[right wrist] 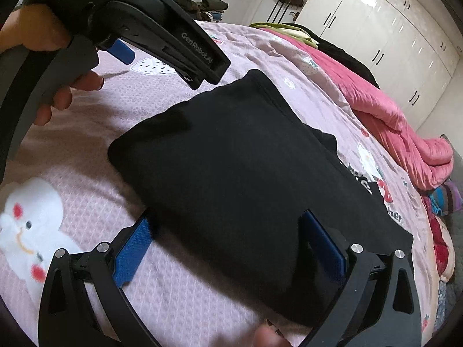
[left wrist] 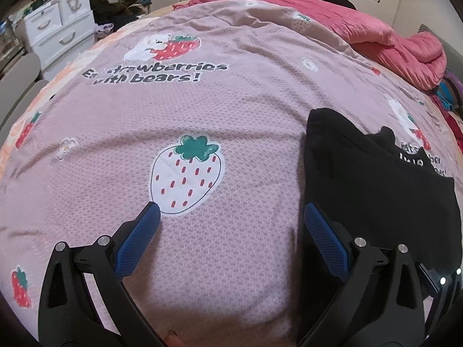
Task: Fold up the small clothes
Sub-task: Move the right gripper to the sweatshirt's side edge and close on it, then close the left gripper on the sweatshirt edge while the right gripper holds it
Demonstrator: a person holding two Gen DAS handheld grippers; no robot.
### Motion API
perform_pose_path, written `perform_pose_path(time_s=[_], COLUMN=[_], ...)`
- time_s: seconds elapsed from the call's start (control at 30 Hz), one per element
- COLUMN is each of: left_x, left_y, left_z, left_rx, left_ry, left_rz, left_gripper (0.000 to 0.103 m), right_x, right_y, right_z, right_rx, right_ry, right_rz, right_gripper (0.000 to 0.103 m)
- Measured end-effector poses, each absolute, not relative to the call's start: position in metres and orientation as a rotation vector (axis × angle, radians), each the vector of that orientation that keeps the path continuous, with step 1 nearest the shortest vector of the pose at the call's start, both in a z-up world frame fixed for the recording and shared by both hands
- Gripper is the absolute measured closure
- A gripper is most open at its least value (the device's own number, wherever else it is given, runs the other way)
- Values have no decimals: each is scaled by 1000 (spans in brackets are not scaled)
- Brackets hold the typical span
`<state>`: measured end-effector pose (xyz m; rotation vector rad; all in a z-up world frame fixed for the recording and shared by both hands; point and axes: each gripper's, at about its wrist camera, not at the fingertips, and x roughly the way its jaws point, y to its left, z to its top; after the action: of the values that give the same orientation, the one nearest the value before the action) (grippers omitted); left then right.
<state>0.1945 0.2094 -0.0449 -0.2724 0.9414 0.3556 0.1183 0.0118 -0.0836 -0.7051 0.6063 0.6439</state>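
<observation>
A black folded garment (right wrist: 237,173) lies flat on the pink strawberry-print bedspread (right wrist: 86,150). It also shows in the left wrist view (left wrist: 376,188) at the right. My right gripper (right wrist: 228,219) is open, hovering over the garment's near edge with the cloth between its blue pads, not clamped. My left gripper (left wrist: 231,208) is open and empty over the bedspread (left wrist: 202,110), just left of the garment. In the right wrist view the left gripper (right wrist: 162,37) appears at the upper left, held by a hand.
A rolled pink quilt (left wrist: 390,37) and piled clothes lie along the bed's far right side. A white drawer unit (left wrist: 58,31) stands beyond the bed's left edge. White wardrobes (right wrist: 390,29) line the far wall.
</observation>
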Motion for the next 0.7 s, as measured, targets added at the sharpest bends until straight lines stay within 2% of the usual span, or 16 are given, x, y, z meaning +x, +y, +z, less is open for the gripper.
perform_pose_path(time_s=[0.27, 0.3, 0.33, 0.4, 0.47, 0.53, 0.6, 0.7], left_x=[205, 207, 208, 211, 213, 216, 218, 222], left_y=[211, 211, 210, 209, 207, 204, 202, 197], left_z=[-48, -47, -47, -46, -44, -43, -42, -43], left_rx=[-345, -357, -372, -394, -400, -418, -437, -455], left_ry=[950, 950, 949, 947, 944, 942, 939, 950], left_rz=[336, 329, 318, 308, 296, 276, 252, 209], left_gripper=[10, 10, 10, 10, 10, 10, 10, 10], right_x=[124, 123, 121, 116, 112, 111, 108, 109], right_y=[10, 9, 7, 4, 1, -1, -2, -3], right_z=[-78, -76, -72, -66, -62, -58, -55, -52], right_rx=[-688, -680, -664, -649, -632, -614, -611, -608], right_ry=[519, 506, 488, 452, 438, 433, 422, 419], right_rz=[615, 624, 652, 671, 694, 725, 728, 730], right_gripper=[6, 13, 27, 37, 52, 82, 87, 89])
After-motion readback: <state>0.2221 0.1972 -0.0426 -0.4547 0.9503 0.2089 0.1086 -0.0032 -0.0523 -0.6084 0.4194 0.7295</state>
